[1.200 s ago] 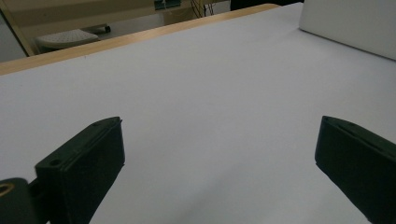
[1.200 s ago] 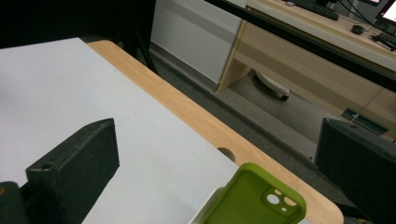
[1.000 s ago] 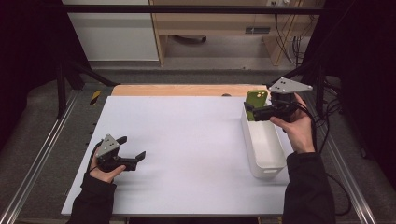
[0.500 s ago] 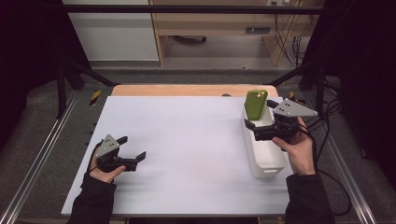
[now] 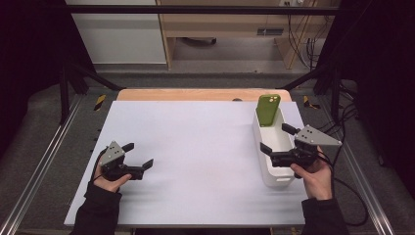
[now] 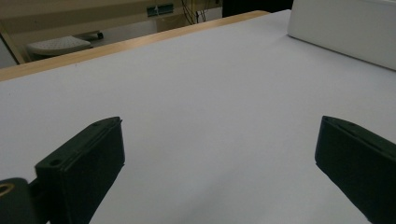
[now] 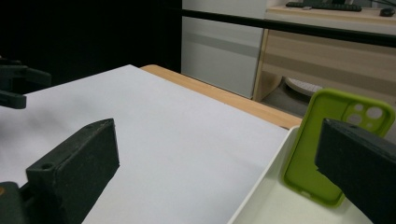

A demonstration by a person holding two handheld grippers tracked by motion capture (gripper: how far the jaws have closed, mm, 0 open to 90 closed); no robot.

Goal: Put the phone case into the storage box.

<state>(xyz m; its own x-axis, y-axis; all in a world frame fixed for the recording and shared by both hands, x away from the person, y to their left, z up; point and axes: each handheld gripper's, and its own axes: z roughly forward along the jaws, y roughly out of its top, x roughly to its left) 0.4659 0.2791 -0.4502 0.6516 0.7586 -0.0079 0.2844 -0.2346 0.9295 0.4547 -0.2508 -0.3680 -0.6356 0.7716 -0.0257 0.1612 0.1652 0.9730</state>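
A green phone case [image 5: 268,109] [image 7: 338,144] stands upright, leaning against the far end of a long white bin [image 5: 274,172] [image 7: 261,198] at the table's right side. My right gripper [image 5: 278,139] hovers open over the bin's near half, apart from the case, with nothing between its jaws. At the table's front left, my left gripper [image 5: 138,155] rests low over the white tabletop [image 5: 195,147], open and holding nothing. The left gripper view has the bin's side wall [image 6: 345,28] at the upper right.
A wooden strip [image 5: 200,94] borders the table's far edge. Metal frame rails [image 5: 39,166] run along both sides. Behind the table stand a white cabinet [image 5: 115,34] and wooden furniture [image 5: 230,29], with cables [image 5: 352,196] at the right.
My right gripper let go of the green phone case, left it leaning in the bin's far end, and drew back toward the near side. The left gripper stayed put.
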